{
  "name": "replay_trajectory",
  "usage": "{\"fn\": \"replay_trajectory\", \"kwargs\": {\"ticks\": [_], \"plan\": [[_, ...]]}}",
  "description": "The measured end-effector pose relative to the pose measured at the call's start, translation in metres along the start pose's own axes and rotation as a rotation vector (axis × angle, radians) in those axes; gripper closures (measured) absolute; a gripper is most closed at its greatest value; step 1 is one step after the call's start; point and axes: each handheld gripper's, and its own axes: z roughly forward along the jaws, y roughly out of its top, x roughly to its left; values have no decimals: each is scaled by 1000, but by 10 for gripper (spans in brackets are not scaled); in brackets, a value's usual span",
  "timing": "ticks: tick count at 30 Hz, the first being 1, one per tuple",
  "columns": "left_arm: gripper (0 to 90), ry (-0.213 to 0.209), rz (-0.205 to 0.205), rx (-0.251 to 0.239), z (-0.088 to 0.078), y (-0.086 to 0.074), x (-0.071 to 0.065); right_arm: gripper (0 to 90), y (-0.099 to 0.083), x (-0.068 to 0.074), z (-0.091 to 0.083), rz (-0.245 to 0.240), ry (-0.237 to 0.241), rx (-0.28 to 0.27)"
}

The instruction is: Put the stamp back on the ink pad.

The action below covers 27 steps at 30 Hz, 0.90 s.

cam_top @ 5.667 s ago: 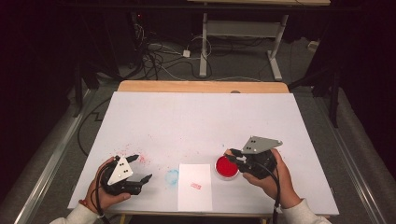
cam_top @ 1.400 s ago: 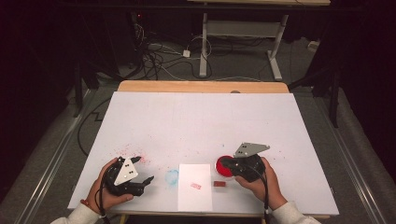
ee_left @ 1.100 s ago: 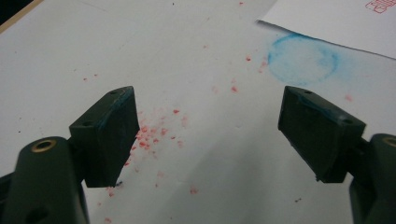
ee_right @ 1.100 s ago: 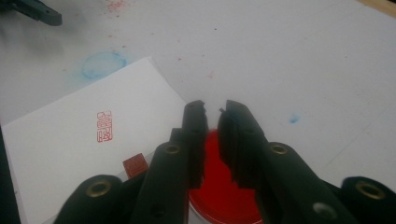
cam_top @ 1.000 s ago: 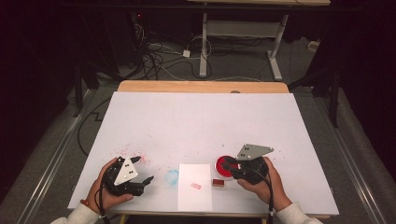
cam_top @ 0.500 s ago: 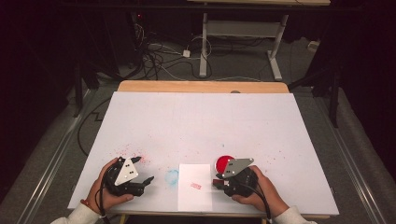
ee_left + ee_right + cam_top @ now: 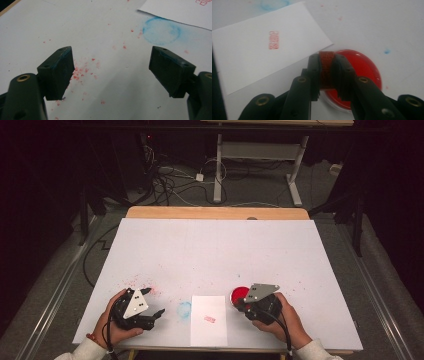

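Stamp (image 7: 327, 70) is pinched tight in the right gripper (image 7: 327, 58), right above the red ink pad (image 7: 362, 70). Paper (image 7: 262, 55) lies just beside it. Left gripper (image 7: 111, 72) rests spread wide, holding nothing.

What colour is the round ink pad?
Bright red ink pad, clearest in the right gripper view.

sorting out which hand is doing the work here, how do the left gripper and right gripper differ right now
The left gripper has its jaws spread wide with nothing between them; the right gripper is shut on a small red stamp. The left gripper sits over bare table flecked with red ink, near a blue ring stain; the right gripper is over the red ink pad, beside the stamped paper. Both are hand-held, with black jaws, low at the table's near edge.
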Motion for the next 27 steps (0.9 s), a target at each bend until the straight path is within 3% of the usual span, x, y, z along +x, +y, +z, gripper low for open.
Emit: {"fn": "replay_trajectory", "kwargs": {"ticks": [5,8,12,20,27], "plan": [[193,-2,2,4,1,0,0,738,-2,-9,6,39,-45,20],[193,-2,1,2,1,0,0,752,-2,-10,7,43,-39,17],[194,-3,1,2,1,0,0,689,-1,-10,3,45,-27,13],[194,-2,-4,-2,0,0,0,521,3,-8,-21,27,-60,-73],[194,-2,-10,-9,-1,-1,1,396,-6,-11,-50,-11,-174,-168]]}}
